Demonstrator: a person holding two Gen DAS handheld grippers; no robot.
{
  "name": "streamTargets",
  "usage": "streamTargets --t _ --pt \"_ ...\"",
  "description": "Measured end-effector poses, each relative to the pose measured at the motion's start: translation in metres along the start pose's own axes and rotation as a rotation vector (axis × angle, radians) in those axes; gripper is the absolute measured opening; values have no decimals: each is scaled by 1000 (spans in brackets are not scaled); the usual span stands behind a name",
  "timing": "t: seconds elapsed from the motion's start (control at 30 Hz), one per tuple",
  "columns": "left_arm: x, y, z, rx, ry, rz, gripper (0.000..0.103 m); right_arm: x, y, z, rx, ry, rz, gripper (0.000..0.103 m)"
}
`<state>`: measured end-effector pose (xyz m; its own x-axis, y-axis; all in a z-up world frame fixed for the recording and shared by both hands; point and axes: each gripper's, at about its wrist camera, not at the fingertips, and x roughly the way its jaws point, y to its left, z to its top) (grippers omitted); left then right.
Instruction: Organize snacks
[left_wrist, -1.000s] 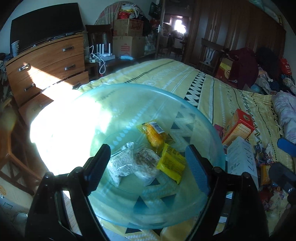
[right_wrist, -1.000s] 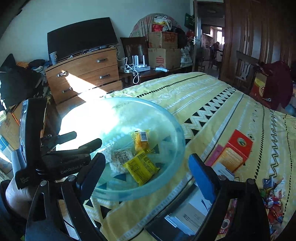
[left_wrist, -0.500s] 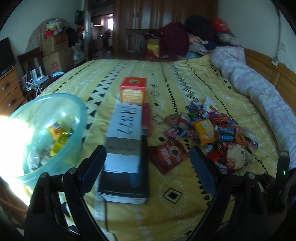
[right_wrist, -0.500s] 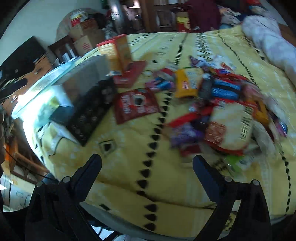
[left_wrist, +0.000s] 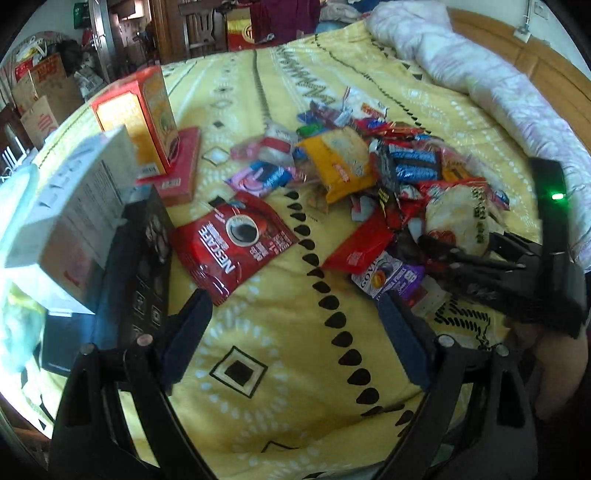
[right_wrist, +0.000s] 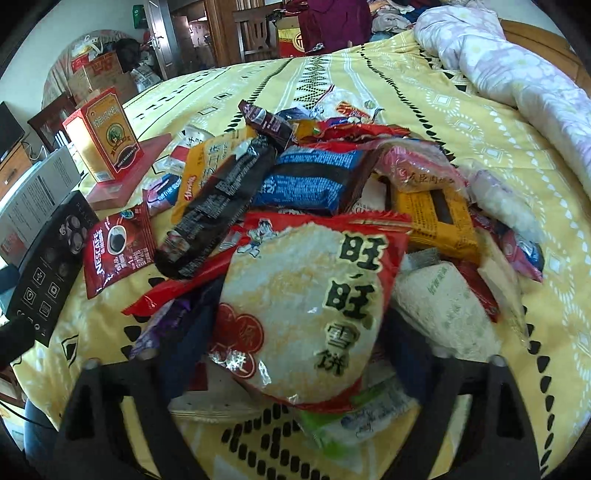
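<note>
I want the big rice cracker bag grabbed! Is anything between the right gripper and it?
Nothing visible. The rice cracker bag tops the snack pile, between the jaws of the right gripper, which have just been closing.

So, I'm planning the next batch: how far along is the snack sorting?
Early. Done: nothing certain; the bowl is a blurred sliver at the left edge. In hand: the right gripper has its jaws just closing on the rice cracker pack, which sits between them; the left gripper is open and empty. Left: nearly the whole snack pile lies on the bedspread.
</note>
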<state>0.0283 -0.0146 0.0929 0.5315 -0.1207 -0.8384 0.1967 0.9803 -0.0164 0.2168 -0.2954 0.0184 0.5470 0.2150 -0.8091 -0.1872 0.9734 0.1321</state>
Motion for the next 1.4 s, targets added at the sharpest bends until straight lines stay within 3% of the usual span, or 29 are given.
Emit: streamTargets --t 0.1,0.2,0.3,0.47,0.5,0.53,0.63,0.83,1.0,1.1,1.17,1.4 --pt "11 -8 6 19 -14 -27 91 -16 -15 -5 40 -47 83 65" --pt "31 -12 21 10 -16 -136 91 -40 -26 -11 65 -102 136 65" --pt "64 -15 35 -37 44 -264 85 -54 -31 -15 92 -116 172 65" --pt "100 -30 38 -35 101 -331 79 -63 -48 -16 152 -113 239 65" --pt "103 -33 37 -31 107 -342 74 -65 -53 -16 165 -112 251 65" --pt "104 -34 36 -27 113 -345 60 -65 -55 -17 174 -112 260 65" --pt "97 -39 35 0 89 -353 36 -67 -59 -18 180 -112 267 65" --pt "62 -29 23 54 24 -303 23 -67 -55 -25 182 -108 289 65" --pt "36 -26 -7 148 -23 -219 22 -64 -48 -32 157 -82 287 65" --pt "36 -24 -17 145 -11 -244 39 -59 -48 -39 162 -51 263 65" --pt "35 -23 -19 137 -14 -230 59 -56 -48 -42 168 -32 246 65" --pt "39 -1 -15 14 -21 -291 68 -53 -47 -47 171 -8 222 76"
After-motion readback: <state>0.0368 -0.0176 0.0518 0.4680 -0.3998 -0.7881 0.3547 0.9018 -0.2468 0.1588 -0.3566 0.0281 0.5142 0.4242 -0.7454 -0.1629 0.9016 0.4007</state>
